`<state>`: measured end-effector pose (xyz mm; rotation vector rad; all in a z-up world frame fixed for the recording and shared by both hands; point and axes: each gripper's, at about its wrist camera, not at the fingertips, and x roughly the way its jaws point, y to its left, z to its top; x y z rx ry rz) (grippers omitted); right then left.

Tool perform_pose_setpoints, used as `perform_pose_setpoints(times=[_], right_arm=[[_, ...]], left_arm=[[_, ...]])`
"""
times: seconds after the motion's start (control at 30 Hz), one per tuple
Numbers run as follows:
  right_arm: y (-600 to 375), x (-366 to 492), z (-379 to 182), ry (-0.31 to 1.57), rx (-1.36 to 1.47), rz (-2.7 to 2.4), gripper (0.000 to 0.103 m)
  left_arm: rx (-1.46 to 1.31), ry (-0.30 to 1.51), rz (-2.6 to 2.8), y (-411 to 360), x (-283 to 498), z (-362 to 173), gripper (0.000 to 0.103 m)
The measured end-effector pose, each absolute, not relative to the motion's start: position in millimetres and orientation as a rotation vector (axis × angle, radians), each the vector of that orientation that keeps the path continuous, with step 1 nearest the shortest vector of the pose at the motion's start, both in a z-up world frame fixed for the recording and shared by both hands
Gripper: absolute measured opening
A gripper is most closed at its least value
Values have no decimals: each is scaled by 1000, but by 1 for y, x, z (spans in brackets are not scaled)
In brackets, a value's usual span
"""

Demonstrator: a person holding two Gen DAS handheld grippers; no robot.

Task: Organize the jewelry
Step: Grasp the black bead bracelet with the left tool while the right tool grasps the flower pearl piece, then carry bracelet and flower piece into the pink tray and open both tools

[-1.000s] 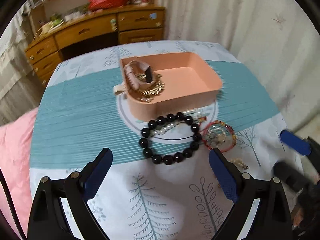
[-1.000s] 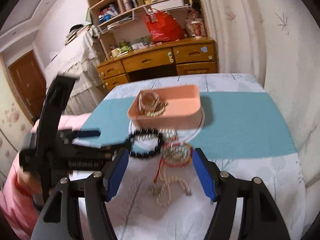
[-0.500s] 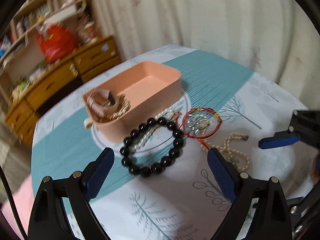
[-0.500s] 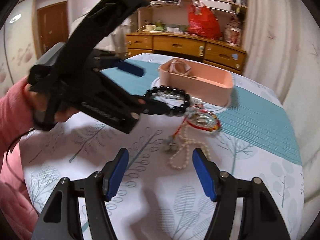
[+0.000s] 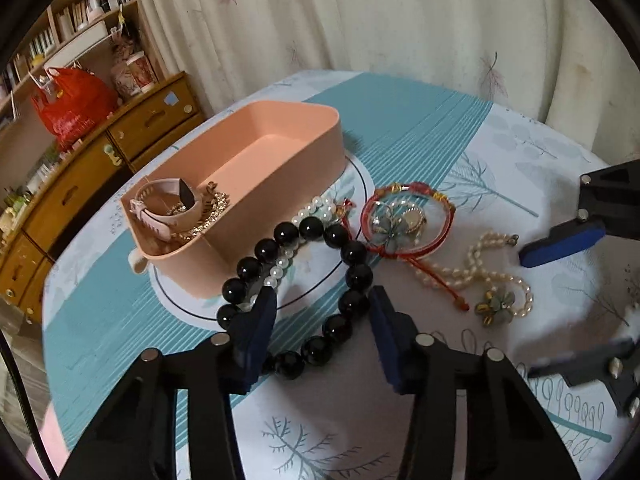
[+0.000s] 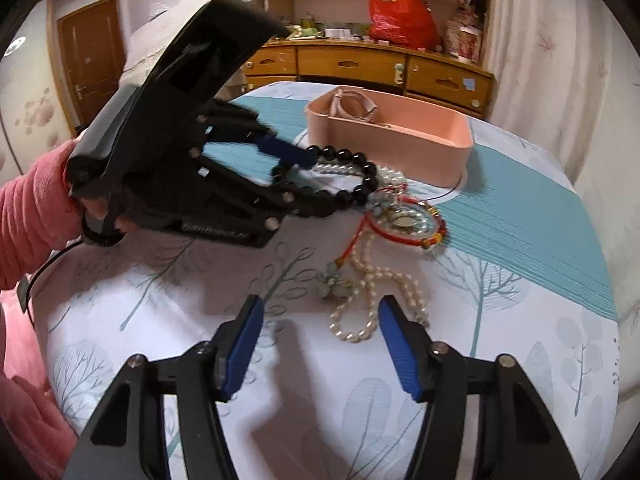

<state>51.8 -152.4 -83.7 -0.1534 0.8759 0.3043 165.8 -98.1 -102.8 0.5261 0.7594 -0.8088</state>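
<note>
A black bead bracelet [image 5: 354, 252] [image 6: 368, 172] lies on the tablecloth in front of a pink tray [image 5: 280, 184] [image 6: 400, 140], over a white pearl bracelet [image 5: 316, 208]. My left gripper [image 5: 322, 320] [image 6: 308, 180] reaches down over its near arc. Its jaws are closing with beads between them, and the pads are not clearly pressing. To the right lie a red cord bracelet [image 5: 404, 220] [image 6: 408, 216] and a pearl necklace [image 5: 480, 272] [image 6: 384, 280]. My right gripper [image 6: 320, 320] [image 5: 552, 304] is closing just short of the necklace's near loop, holding nothing.
The tray holds a pink-strapped watch [image 5: 164, 204] and a gold chain at its left end. A pink sleeve [image 6: 36, 208] holds the left gripper. A wooden dresser [image 6: 380, 64] with a red bag [image 6: 400, 16] stands beyond the table. Curtains hang on the right.
The left gripper has dropped onto the black bead bracelet and its jaws have narrowed a lot. The right gripper has come lower toward the pearl necklace, jaws slightly narrower. Both views have rolled.
</note>
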Motion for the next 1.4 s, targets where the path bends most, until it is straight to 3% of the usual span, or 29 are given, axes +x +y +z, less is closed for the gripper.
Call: perform_pose_setpoints(times=[0.27,0.53,0.73,1.03,1.4], right_arm=[[-148,66,-84,881,-147,325,45],[-140,75,-88,885,-196,268,35],[-131,76,-89,880,-288,204,20],[-131,74,-87,890,-293,207,20],[-143,74,-41,814,-187,277,20]], left_arm=[[377,833,-896,-86,178,-108,18],[331,862,-872,-83,172,-106,13],[249,928,-818,-74,172,-105,13],[210,1015,-713,-61,165,-93,13],[118,964,-692,-54,144,-18,13]])
